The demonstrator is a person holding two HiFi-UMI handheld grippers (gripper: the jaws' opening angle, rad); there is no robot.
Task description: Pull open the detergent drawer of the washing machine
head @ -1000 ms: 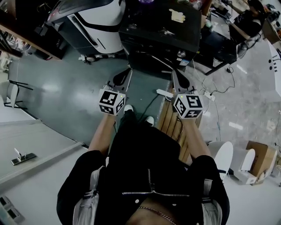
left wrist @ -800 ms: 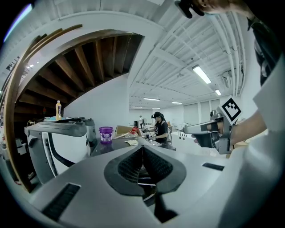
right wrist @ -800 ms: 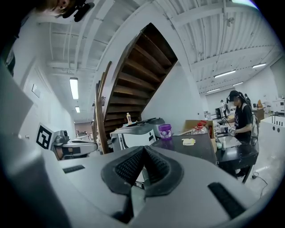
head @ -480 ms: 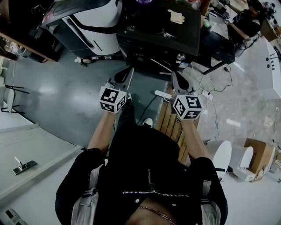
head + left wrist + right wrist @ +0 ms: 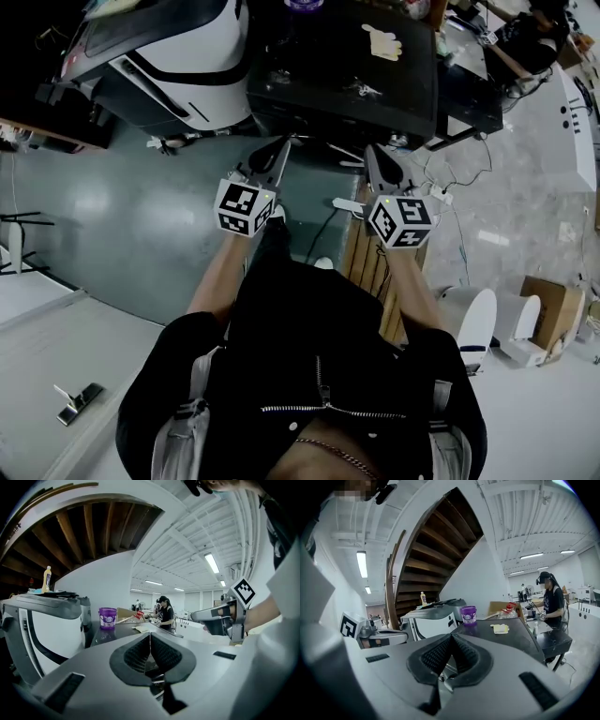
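While both pairs were clenched, neither held anything: the left tongs (image 5: 150,635) had pads pressed together on air, and the right tongs (image 5: 451,636) were the same. Both pointed roughly level, side by side, toward the upper centre of the head view. Their cubes sat at about equal height in frame, so neither hand was clearly nearer.

Straight ahead of the tips and close to them stood the washing machine (image 5: 323,56), a dark box with a flat black top. Its near edge ran left-right across the frame.

I couldn't make out the detergent drawer in any view. The front face was dark in the head view and masked by the tongs' own bodies in both gripper views. My read is that it sits on that front face with its long axis along the pull line, back toward the person. The tongs would have to unclench before taking it.

On the top surface were a purple tub (image 5: 468,615) at the far side and a yellowish cloth (image 5: 500,628) further right. A white-and-grey machine (image 5: 187,52) stood just beside it, at upper left.
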